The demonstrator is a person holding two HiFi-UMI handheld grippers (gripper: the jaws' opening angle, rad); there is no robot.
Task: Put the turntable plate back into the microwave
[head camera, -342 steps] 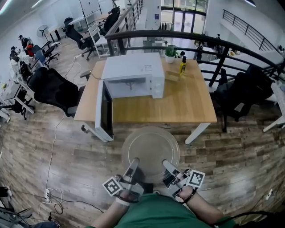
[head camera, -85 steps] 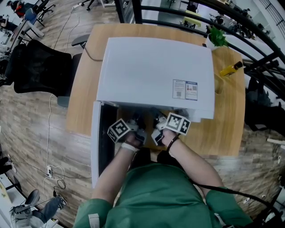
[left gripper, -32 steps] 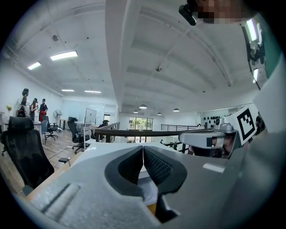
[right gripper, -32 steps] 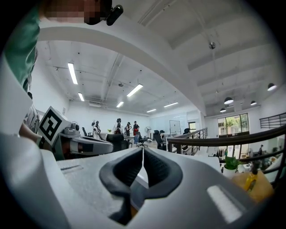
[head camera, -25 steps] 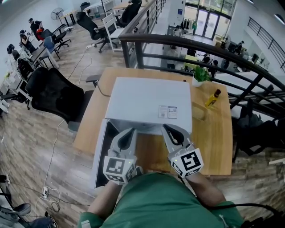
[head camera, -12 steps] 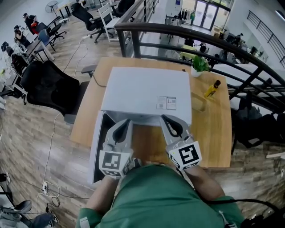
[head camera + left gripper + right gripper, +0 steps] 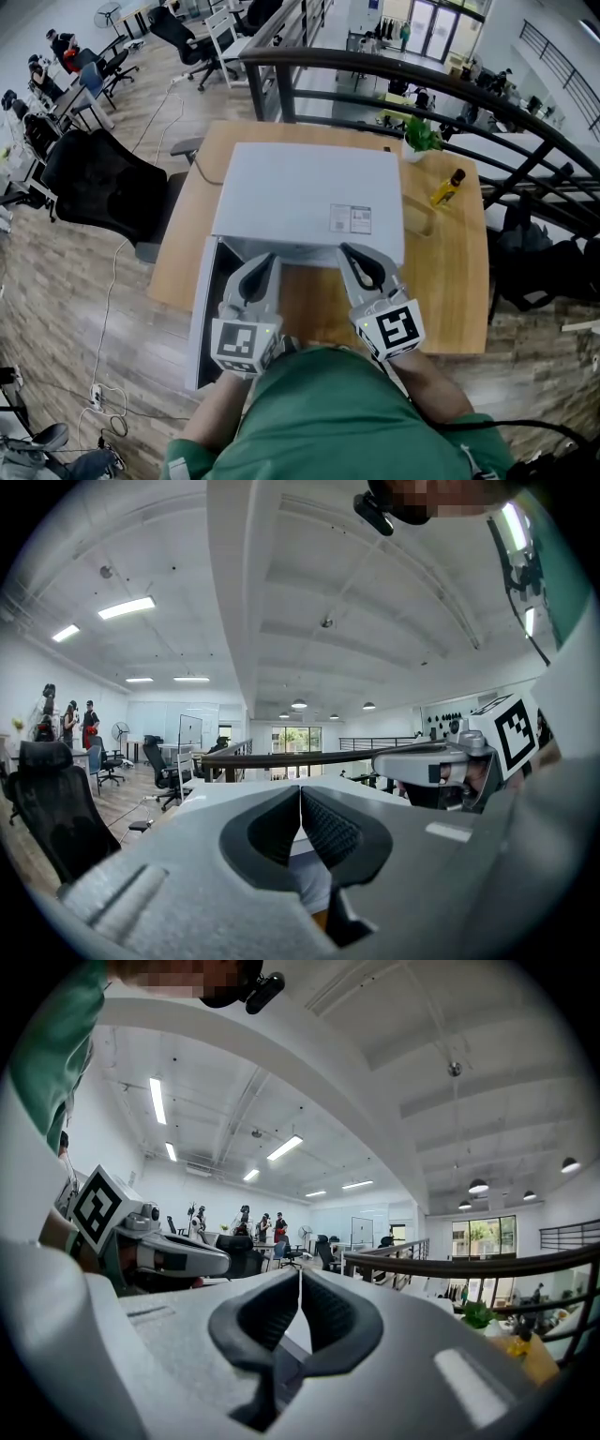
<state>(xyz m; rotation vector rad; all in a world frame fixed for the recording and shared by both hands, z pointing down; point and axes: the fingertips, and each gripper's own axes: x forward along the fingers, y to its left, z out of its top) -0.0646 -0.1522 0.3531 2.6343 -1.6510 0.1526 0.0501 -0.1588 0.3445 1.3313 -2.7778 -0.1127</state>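
Observation:
The white microwave (image 7: 309,202) stands on the wooden table (image 7: 450,281), its door (image 7: 202,314) swung open at the left. The turntable plate shows in no view; the microwave's top hides the cavity. My left gripper (image 7: 265,260) hangs in front of the opening's left side, with its jaws shut and nothing between them (image 7: 300,794). My right gripper (image 7: 349,251) hangs level beside it on the right, also shut and bare (image 7: 300,1279). Each gripper view shows the other gripper alongside: the right gripper (image 7: 441,766) and the left gripper (image 7: 178,1255).
A yellow bottle (image 7: 447,187) and a small green plant (image 7: 422,139) stand at the table's far right corner. A black office chair (image 7: 103,187) stands left of the table. A dark railing (image 7: 375,70) runs behind it. Cables lie on the floor at the left.
Earlier both grippers carried the glass plate, then reached into the microwave. Now they are drawn back with nothing in them. Over the last second they have kept still.

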